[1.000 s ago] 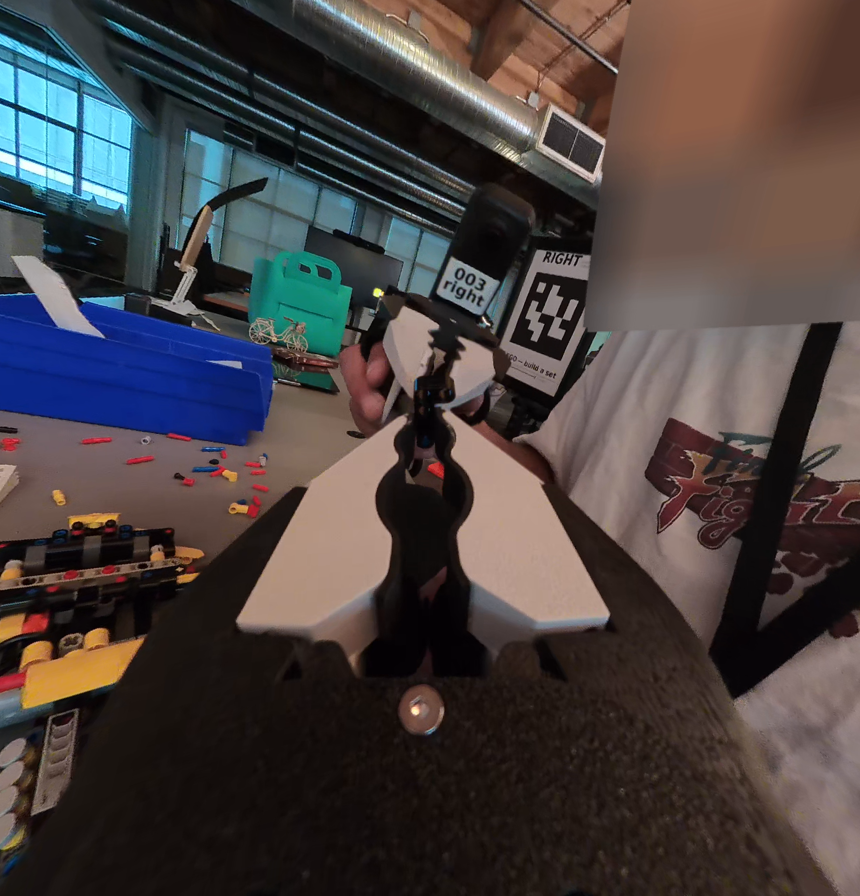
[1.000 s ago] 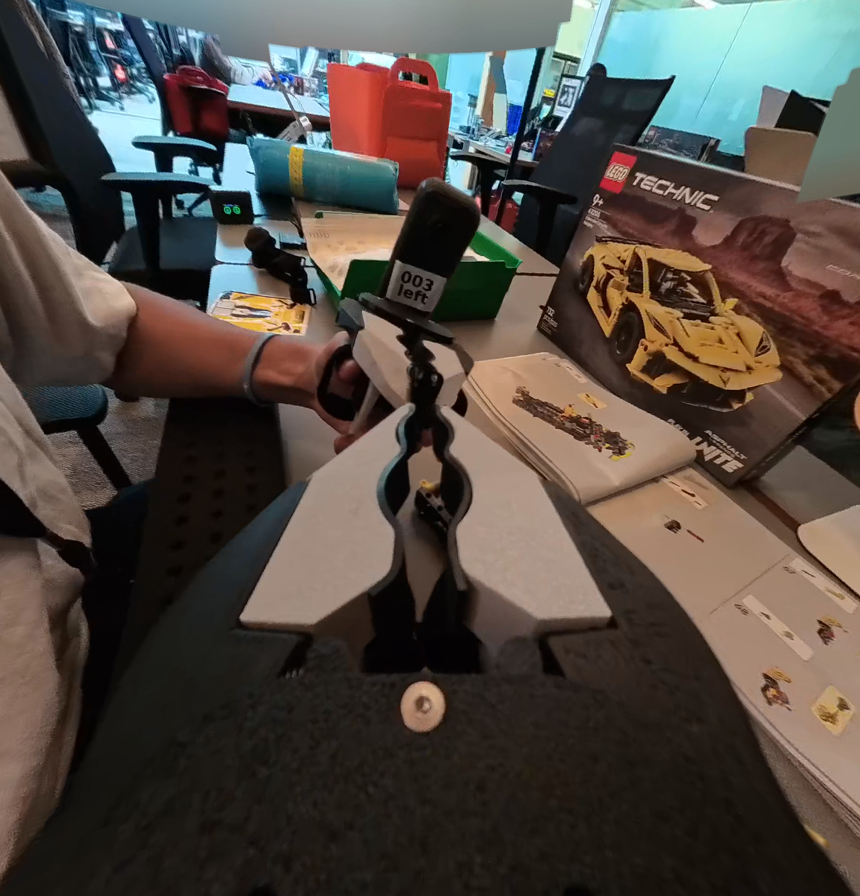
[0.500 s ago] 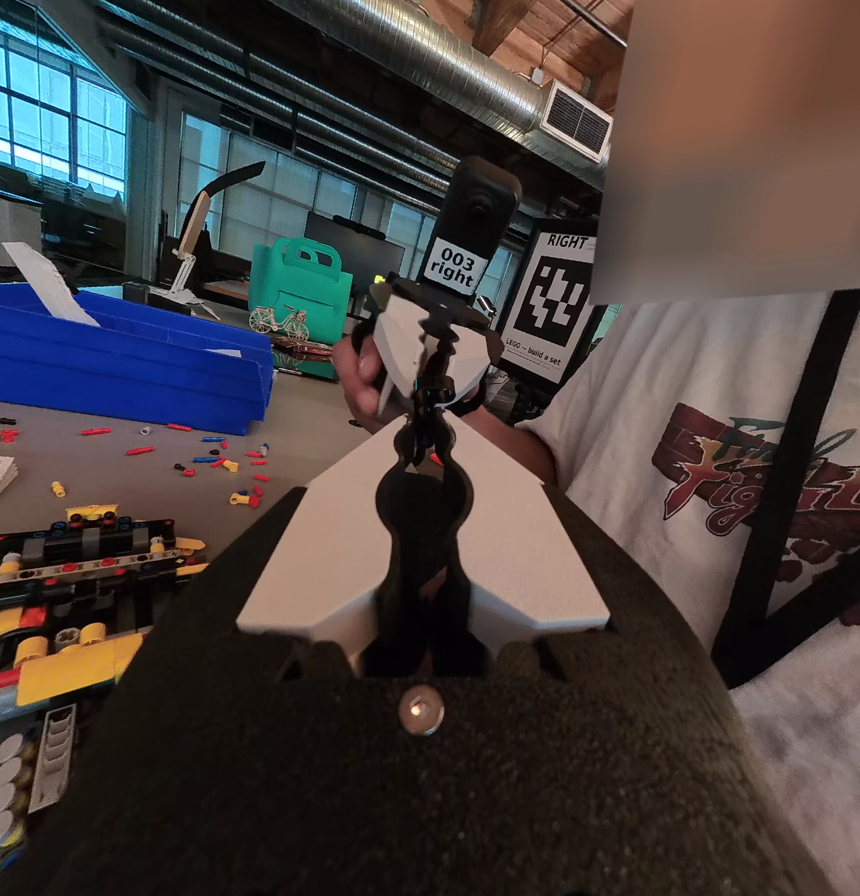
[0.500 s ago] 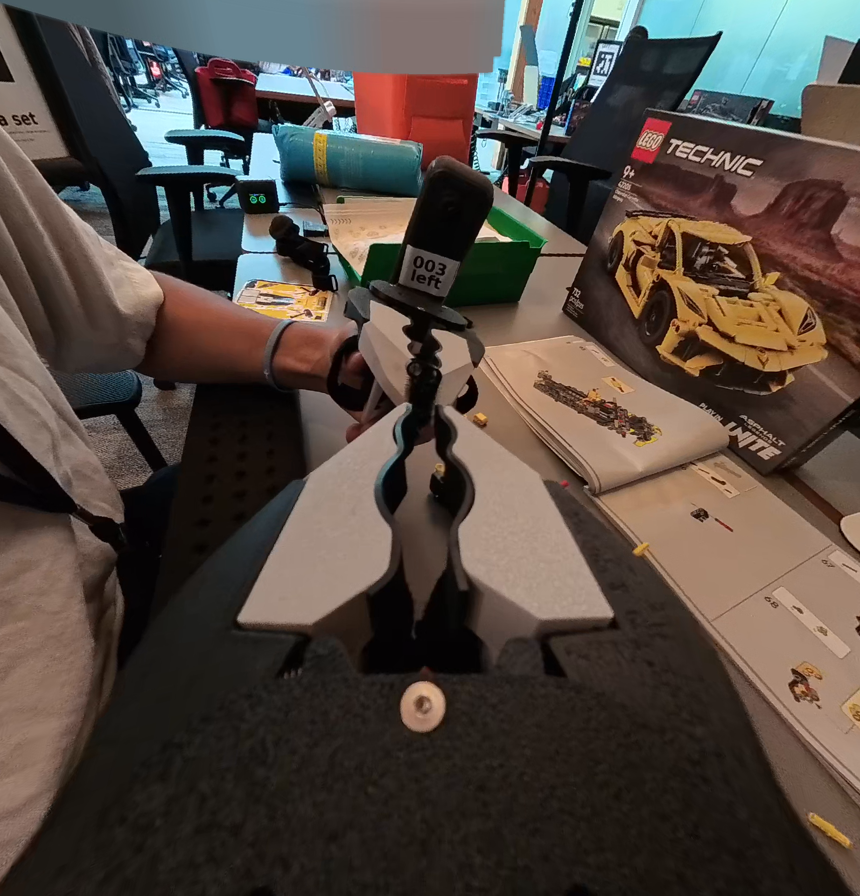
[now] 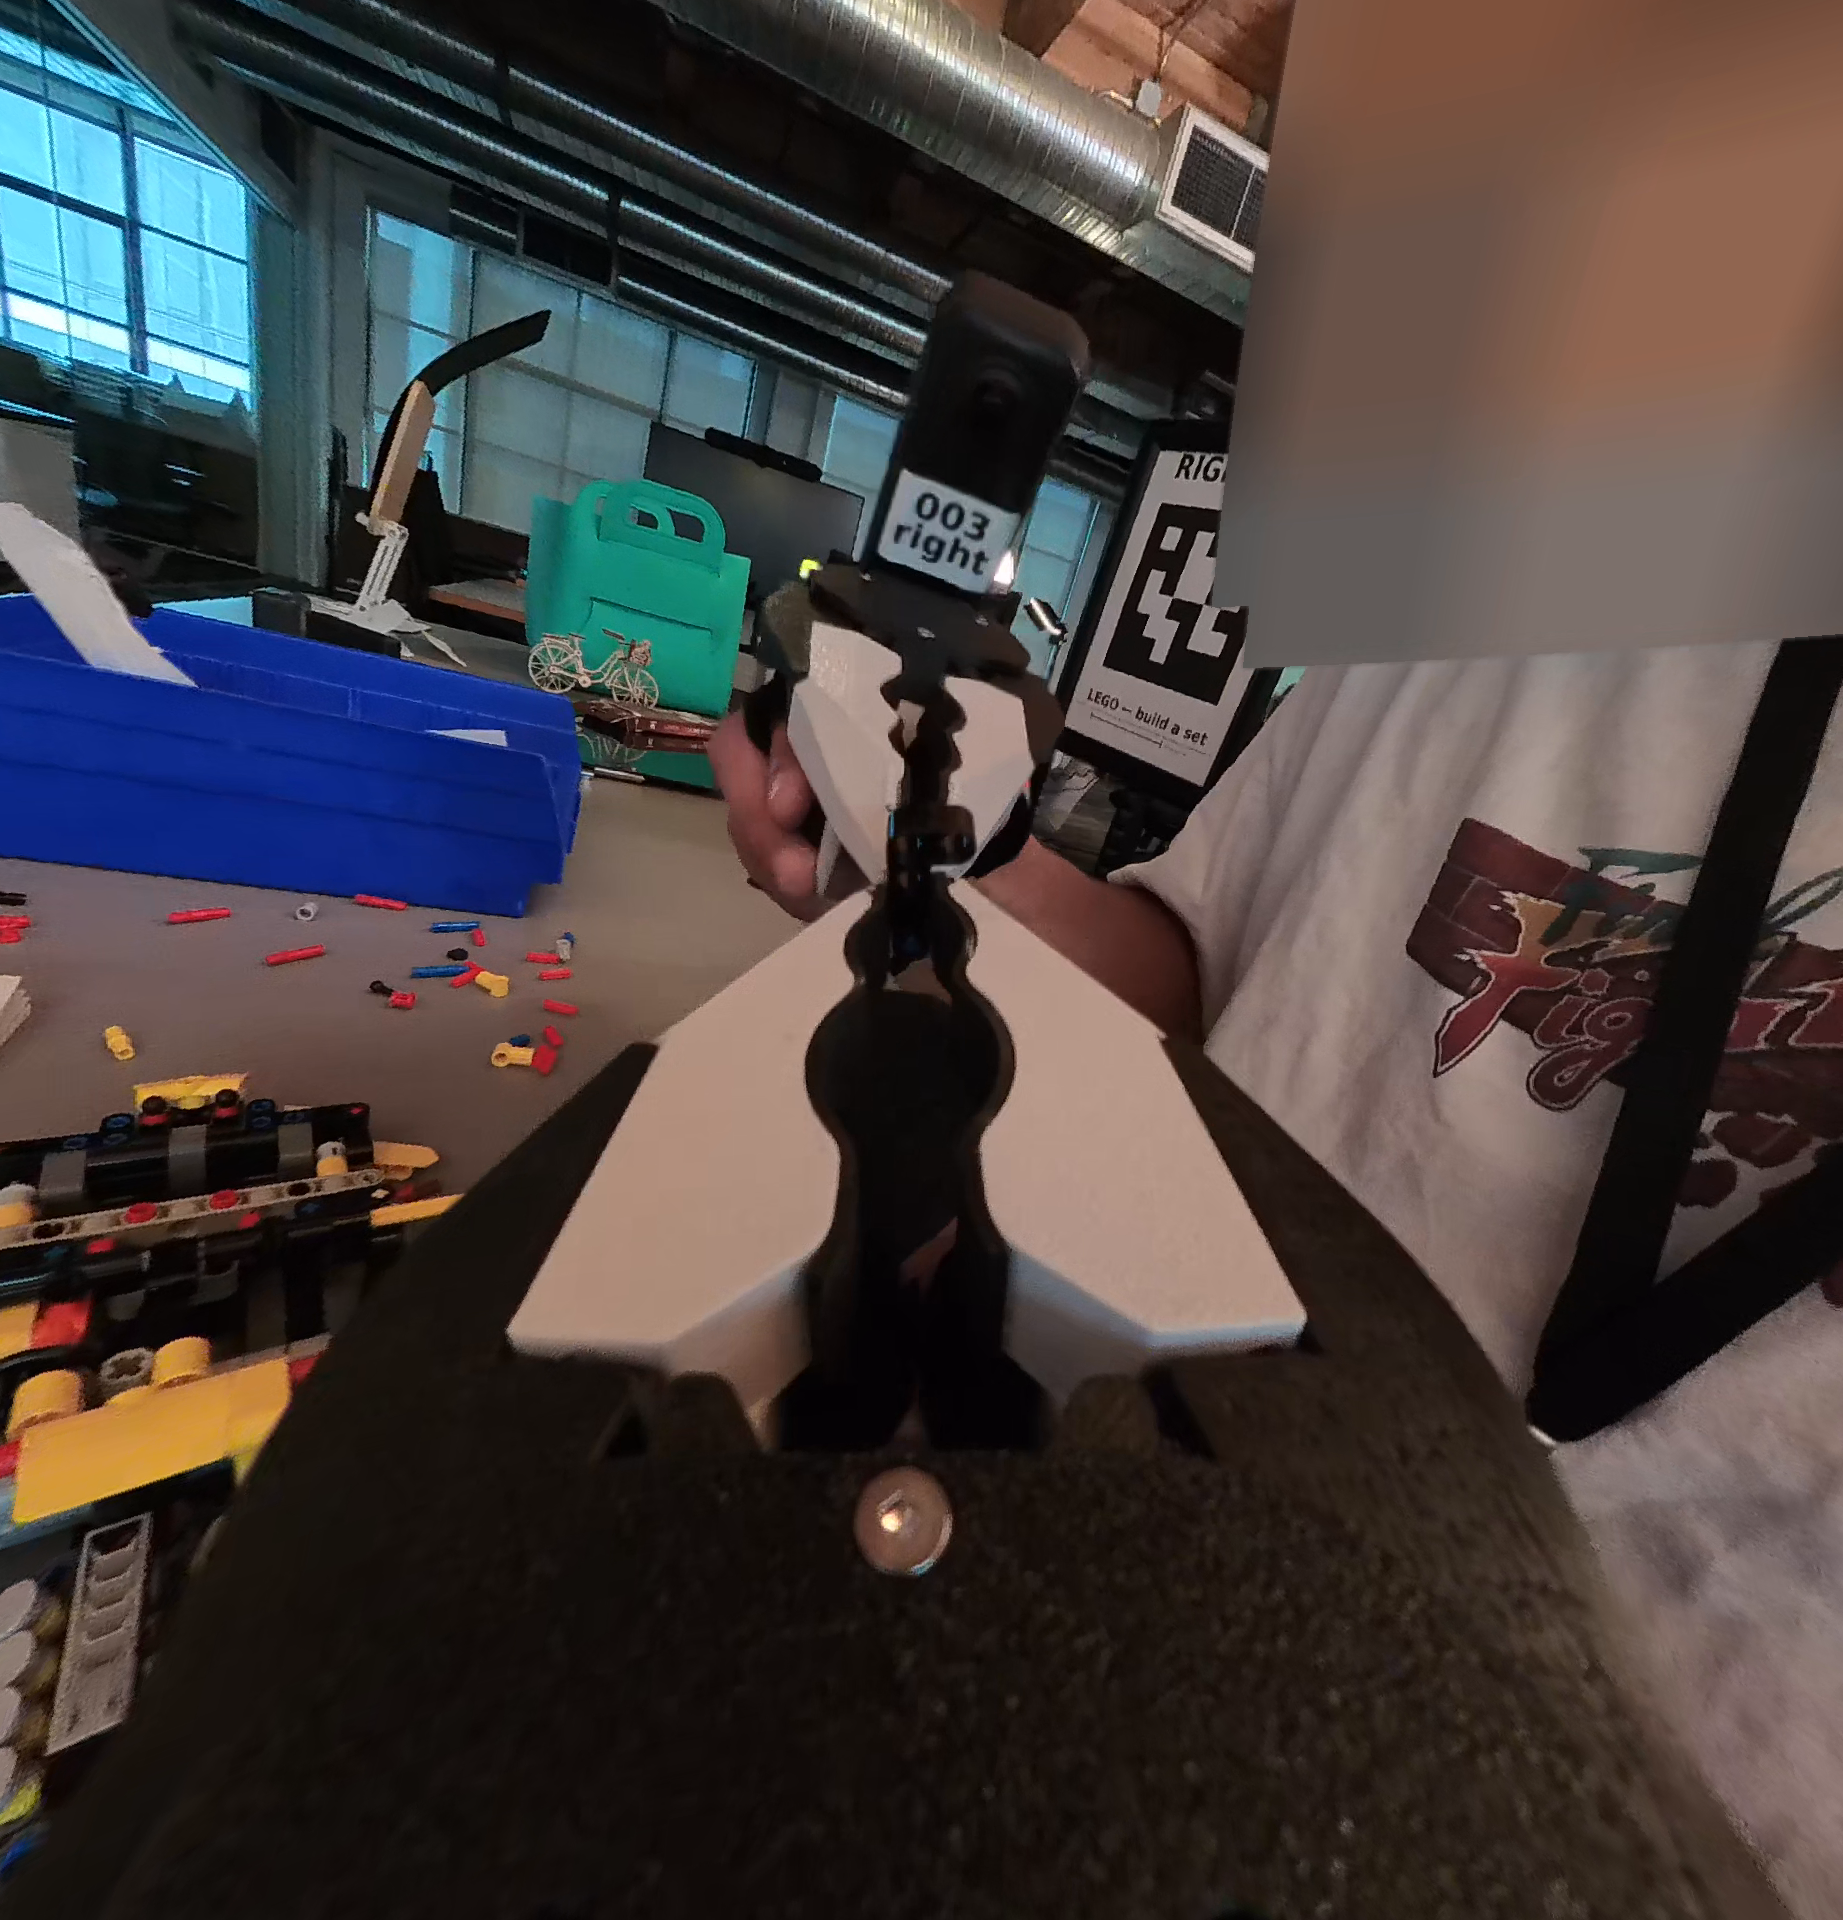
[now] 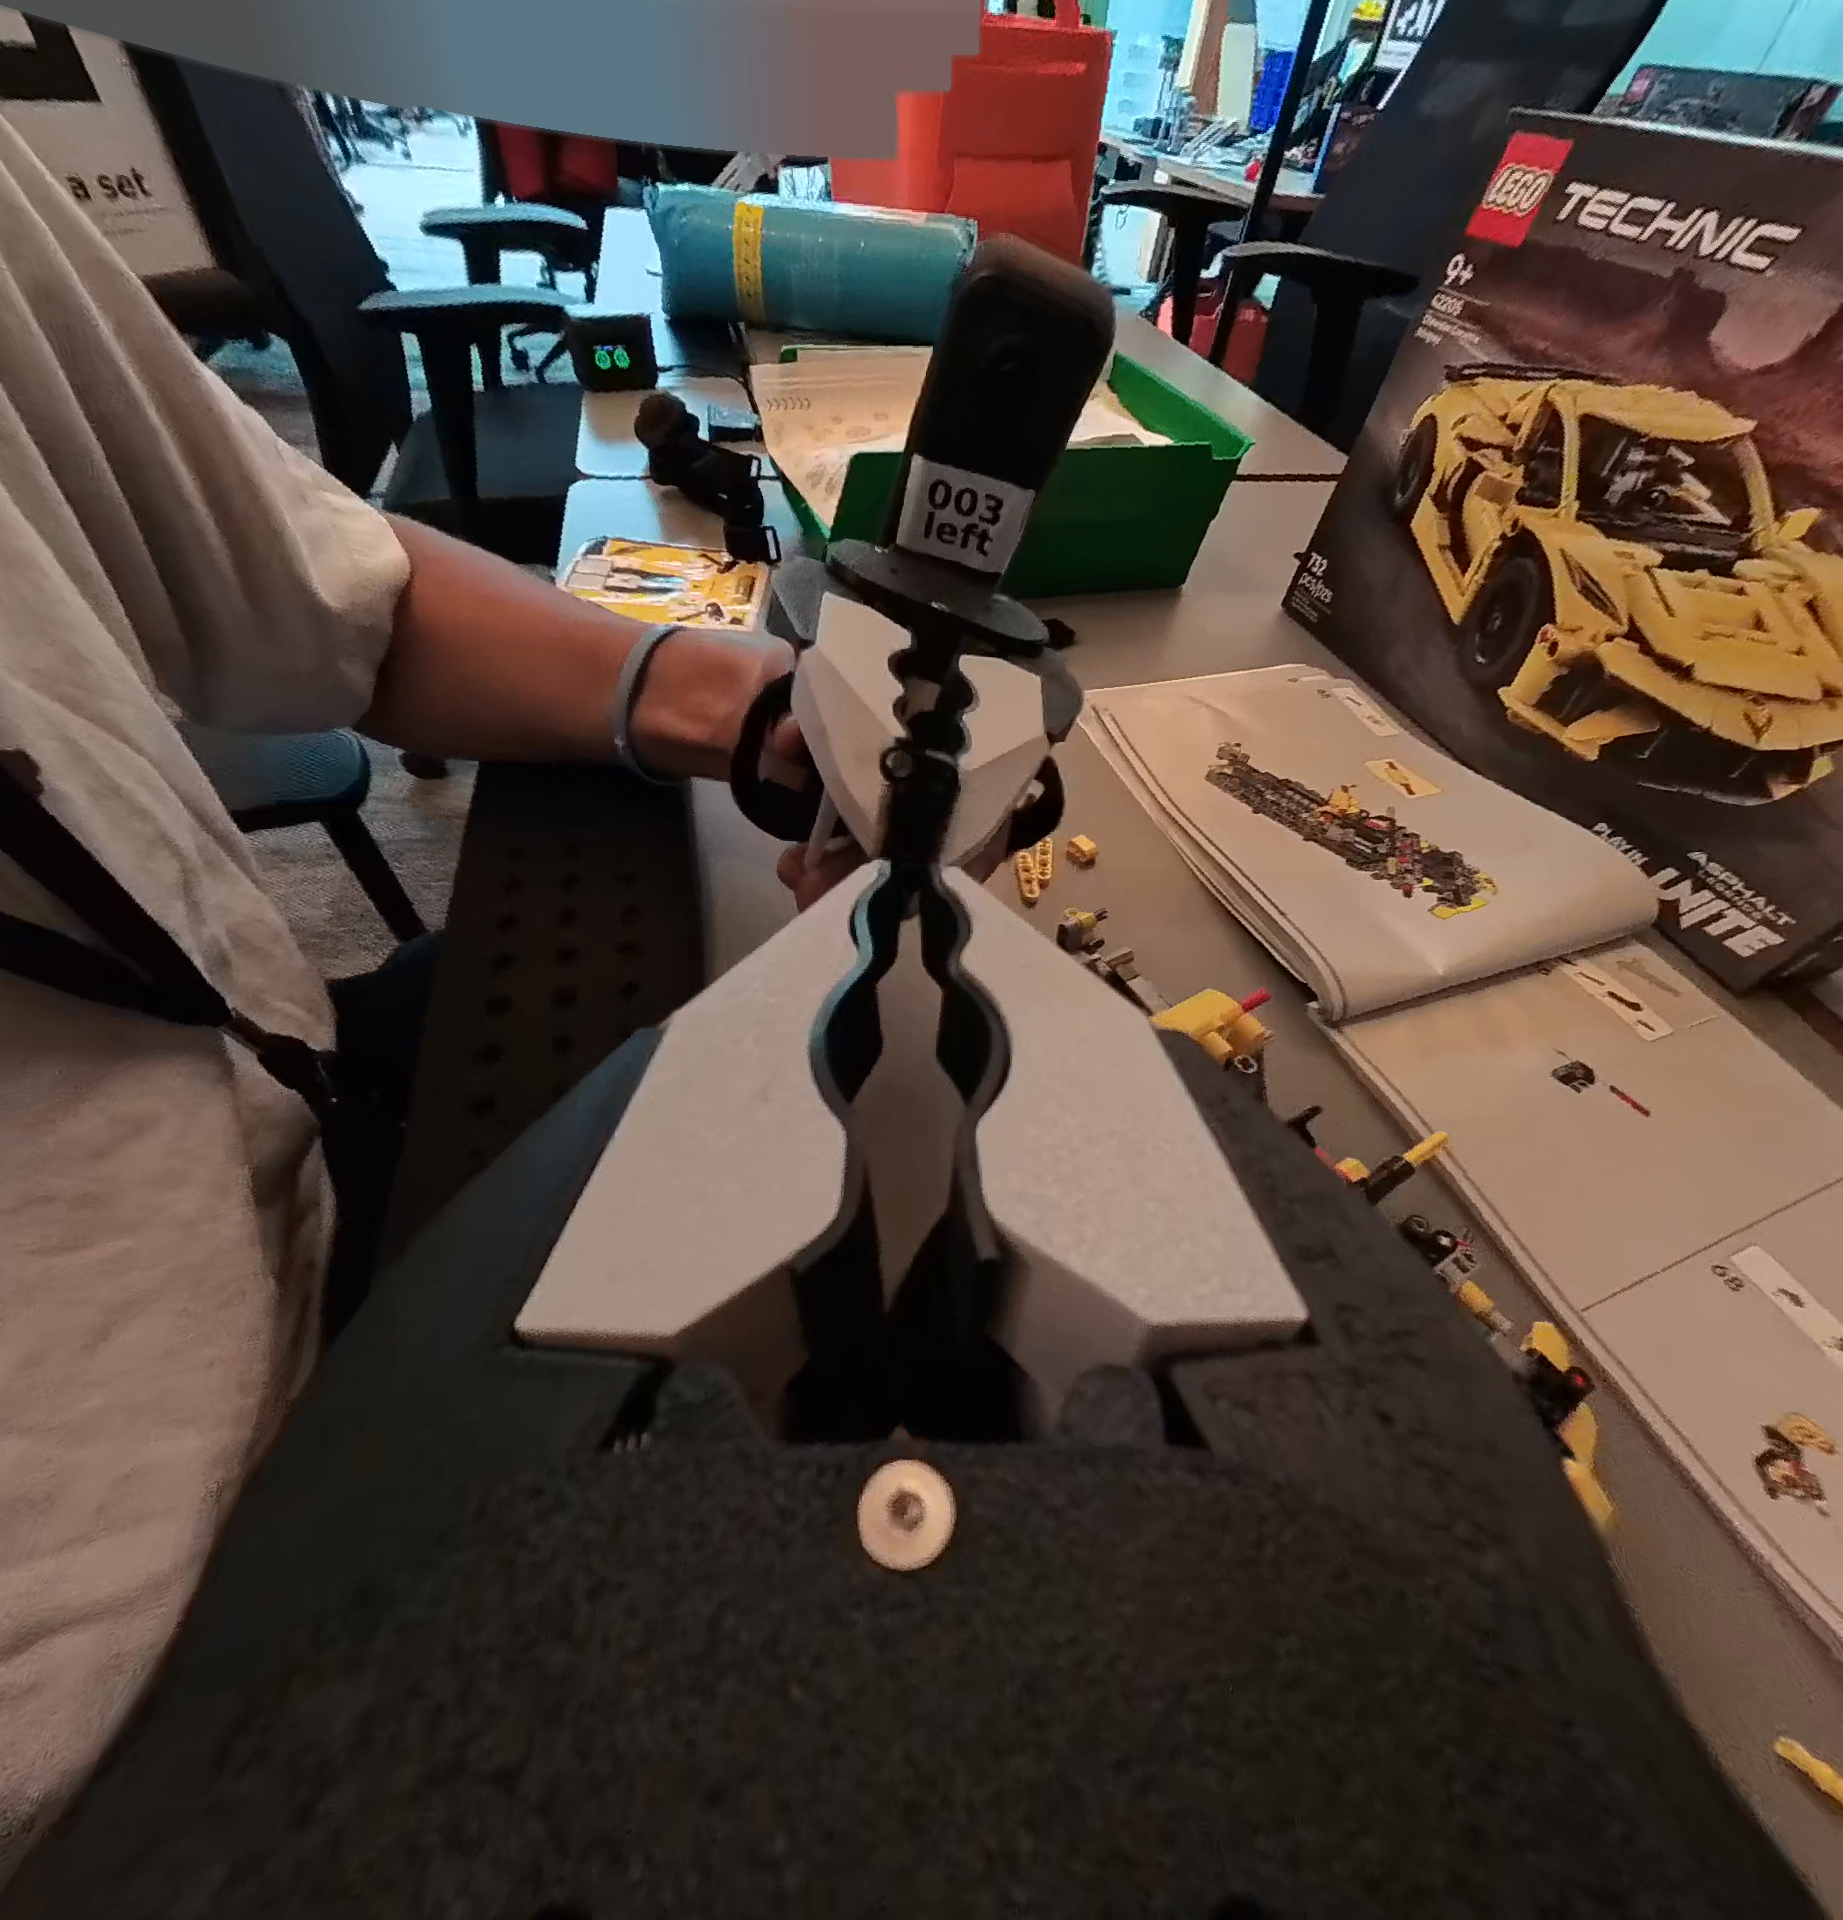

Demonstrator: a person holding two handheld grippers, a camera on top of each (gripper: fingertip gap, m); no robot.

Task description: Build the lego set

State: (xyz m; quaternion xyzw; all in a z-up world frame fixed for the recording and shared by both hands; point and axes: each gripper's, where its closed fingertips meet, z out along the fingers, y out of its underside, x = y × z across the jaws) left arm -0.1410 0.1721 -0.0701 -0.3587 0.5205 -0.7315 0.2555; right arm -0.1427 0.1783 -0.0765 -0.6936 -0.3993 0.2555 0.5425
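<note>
Two hand-held grippers meet tip to tip in the air above a grey tabletop (image 5: 636, 914), each gripped by a person in a white T-shirt (image 5: 1519, 935).

The left hand-held gripper (image 5: 912, 914) has its fingers drawn close together, and a small dark piece (image 5: 909, 940) with a blue spot sits between the tips; whether it is truly pinched cannot be told. The right hand-held gripper (image 6: 909, 883) is also narrow, its tips nearly touching; what they hold is hidden.

Below and left of the left hand-held gripper lies the partly built black and yellow lego model (image 5: 148, 1226), with loose red, blue and yellow pieces (image 5: 481, 977) and a blue bin (image 5: 273, 779) beyond.

Right of the right hand-held gripper lie an open instruction booklet (image 6: 1416, 914), scattered yellow parts (image 6: 1208, 1023) and the set's box (image 6: 1623, 520).
</note>
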